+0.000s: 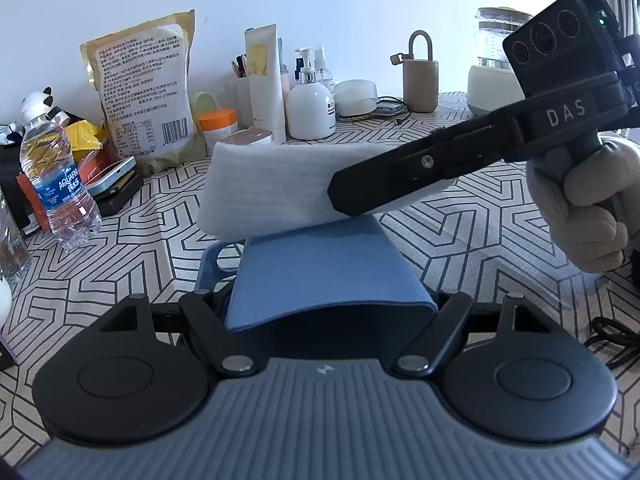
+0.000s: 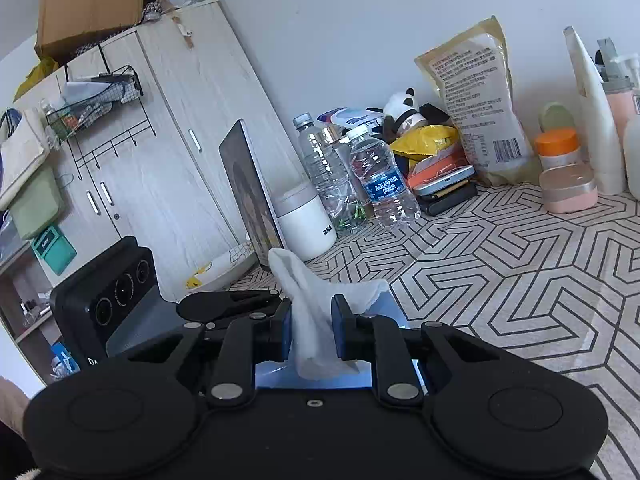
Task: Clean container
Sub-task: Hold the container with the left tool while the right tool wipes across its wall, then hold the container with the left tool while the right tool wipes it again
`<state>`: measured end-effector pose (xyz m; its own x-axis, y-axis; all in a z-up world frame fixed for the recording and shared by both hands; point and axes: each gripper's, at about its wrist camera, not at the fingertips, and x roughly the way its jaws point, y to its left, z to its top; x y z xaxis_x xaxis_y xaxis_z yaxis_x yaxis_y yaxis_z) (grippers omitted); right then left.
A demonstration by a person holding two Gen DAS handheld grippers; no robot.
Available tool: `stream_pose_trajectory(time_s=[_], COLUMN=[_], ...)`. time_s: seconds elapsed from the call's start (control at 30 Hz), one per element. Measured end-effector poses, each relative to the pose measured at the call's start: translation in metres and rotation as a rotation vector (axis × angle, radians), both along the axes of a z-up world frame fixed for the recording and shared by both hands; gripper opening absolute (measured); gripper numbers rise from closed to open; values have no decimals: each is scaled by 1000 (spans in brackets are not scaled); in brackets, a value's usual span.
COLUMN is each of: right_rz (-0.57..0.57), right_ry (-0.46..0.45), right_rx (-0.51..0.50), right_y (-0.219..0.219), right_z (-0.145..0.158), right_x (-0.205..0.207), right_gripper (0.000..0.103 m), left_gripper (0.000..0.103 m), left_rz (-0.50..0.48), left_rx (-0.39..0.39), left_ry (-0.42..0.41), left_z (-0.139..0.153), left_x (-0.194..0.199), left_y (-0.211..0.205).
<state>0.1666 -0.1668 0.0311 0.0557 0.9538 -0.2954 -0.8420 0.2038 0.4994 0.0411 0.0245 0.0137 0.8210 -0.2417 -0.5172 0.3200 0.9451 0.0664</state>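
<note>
My left gripper (image 1: 328, 280) is shut on a blue container (image 1: 320, 268), held just above the patterned table; its fingers are hidden along the container's sides. From the right, my right gripper (image 1: 340, 196) reaches across the container's far end, shut on a folded white cloth (image 1: 264, 192) that rests on that end. In the right wrist view the white cloth (image 2: 312, 312) is pinched between the blue pads (image 2: 285, 328) of the right gripper (image 2: 312, 324). Bits of the blue container (image 2: 390, 308) show below and behind it.
A water bottle (image 1: 60, 184), a snack bag (image 1: 148, 92), a pump bottle (image 1: 310, 108) and jars line the table's back. A propped tablet (image 2: 248, 192) and white cup (image 2: 304, 220) stand at the left. A gloved hand (image 1: 580, 208) holds the right gripper. A wardrobe (image 2: 160, 140) stands beyond.
</note>
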Motion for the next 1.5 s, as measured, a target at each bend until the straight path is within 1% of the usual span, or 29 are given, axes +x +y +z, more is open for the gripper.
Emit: stream_pose_trajectory(time_s=[0.13, 0.23, 0.3, 0.4, 0.5, 0.63, 0.9, 1.03, 1.1, 1.23, 1.37, 1.5], right_rz=[0, 36, 80, 113, 89, 15, -55, -40, 25, 71, 43, 25], right_ry=[7, 9, 6, -11, 12, 24, 3, 9, 83, 70, 60, 76], right_rx=[1, 6, 13, 16, 20, 14, -1, 2, 37, 42, 32, 34], right_y=[0, 2, 5, 7, 5, -2, -5, -6, -6, -2, -2, -6], right_z=[0, 1, 2, 3, 1, -1, -2, -2, -5, -4, -4, -5], right_x=[0, -5, -11, -18, -12, -3, 3, 2, 2, -3, 0, 2], right_gripper=[21, 21, 21, 21, 21, 21, 21, 22, 21, 21, 21, 21], left_gripper=[77, 77, 77, 77, 77, 77, 77, 77, 77, 77, 77, 77], left_rz=[3, 5, 5, 6, 6, 6, 7, 7, 6, 6, 8, 9], left_rx=[2, 1, 4, 6, 9, 11, 11, 9, 9, 7, 12, 11], left_ry=[1, 1, 0, 0, -1, -3, -3, -2, -2, -1, -3, -2], left_z=[0, -1, -1, -1, -1, -1, -1, -1, -1, -1, 0, 0], left_x=[3, 3, 3, 4, 4, 2, 2, 1, 1, 0, -1, -3], left_y=[3, 1, 0, -1, -2, -4, -5, -5, -5, -7, -8, -10])
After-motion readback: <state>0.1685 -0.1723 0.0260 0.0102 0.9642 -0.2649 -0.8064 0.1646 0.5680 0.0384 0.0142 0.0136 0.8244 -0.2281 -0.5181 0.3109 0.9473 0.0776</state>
